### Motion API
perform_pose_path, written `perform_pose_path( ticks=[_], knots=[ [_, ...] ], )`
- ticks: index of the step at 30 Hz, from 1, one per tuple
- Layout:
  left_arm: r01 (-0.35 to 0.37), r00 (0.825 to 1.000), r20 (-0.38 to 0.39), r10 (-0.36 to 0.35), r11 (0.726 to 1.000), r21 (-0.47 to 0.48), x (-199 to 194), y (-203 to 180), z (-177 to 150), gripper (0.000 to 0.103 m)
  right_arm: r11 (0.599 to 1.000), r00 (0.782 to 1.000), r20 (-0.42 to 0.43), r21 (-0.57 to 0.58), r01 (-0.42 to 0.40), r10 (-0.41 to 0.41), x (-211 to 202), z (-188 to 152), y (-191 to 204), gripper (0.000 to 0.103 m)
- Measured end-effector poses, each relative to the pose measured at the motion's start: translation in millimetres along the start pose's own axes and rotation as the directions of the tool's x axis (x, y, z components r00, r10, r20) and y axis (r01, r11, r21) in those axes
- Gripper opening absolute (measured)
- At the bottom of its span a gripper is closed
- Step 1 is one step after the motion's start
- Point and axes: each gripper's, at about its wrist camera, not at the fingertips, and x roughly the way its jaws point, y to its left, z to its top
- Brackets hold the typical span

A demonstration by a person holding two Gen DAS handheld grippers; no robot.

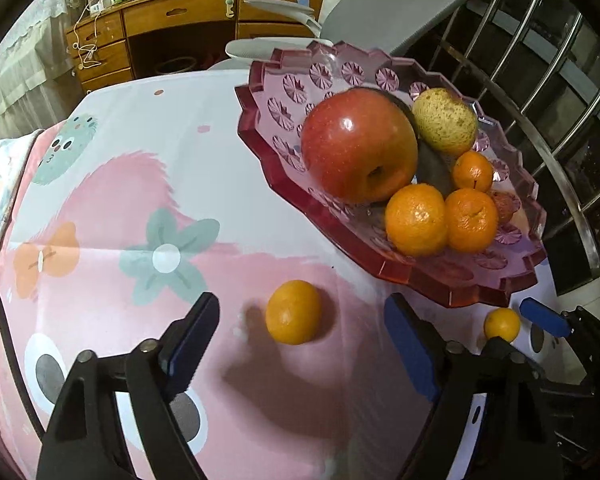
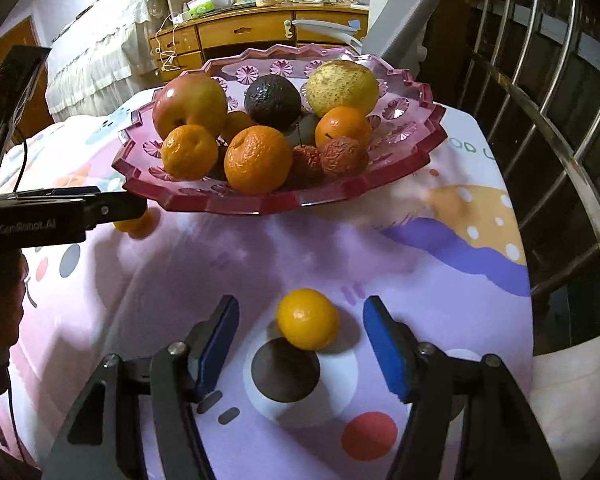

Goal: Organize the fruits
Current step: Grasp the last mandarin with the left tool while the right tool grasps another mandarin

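Mostly done: apple [image 1: 358, 146], mandarins, lychees in pink dish [image 2: 260, 204]; two small oranges [image 1: 294, 312] [image 2: 307, 319] left near, between open, empty left gripper [image 1: 300, 330] and right gripper [image 2: 300, 336].

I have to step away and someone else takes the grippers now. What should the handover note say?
Left gripper: open, astride a loose orange on the tablecloth, not touching.
Right gripper: open, around a second loose orange, pads clear.
Done: pink bowl holds apple, pear, oranges and other fruit.
Left: grip both oranges and put them in the bowl.
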Motion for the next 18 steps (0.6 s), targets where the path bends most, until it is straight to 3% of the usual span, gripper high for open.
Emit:
perform_pose_path(
  ticks=[3,9,16,18],
  knots=[
    [0.008,1.0,0.003,-0.008,1.0,-0.002,2,0,-2,0.071,1.0,1.0,-0.014,-0.005,-0.003,0.003,3,0,1,0.047],
    [0.04,0.999,-0.002,-0.04,0.999,-0.028,4,4,-2,0.048,1.0,1.0,-0.016,-0.016,0.02,-0.02,4,-2,2,0.035],
    [0.03,1.0,0.008,-0.03,0.998,-0.047,3,9,-2,0.029,1.0,1.0,-0.016,-0.012,0.013,-0.013,4,-2,0,0.033],
    [0.028,1.0,0.006,-0.027,0.998,-0.057,3,12,-2,0.027,1.0,1.0,-0.018,-0.003,0.0,0.0,4,-2,-1,0.033]
  ],
)
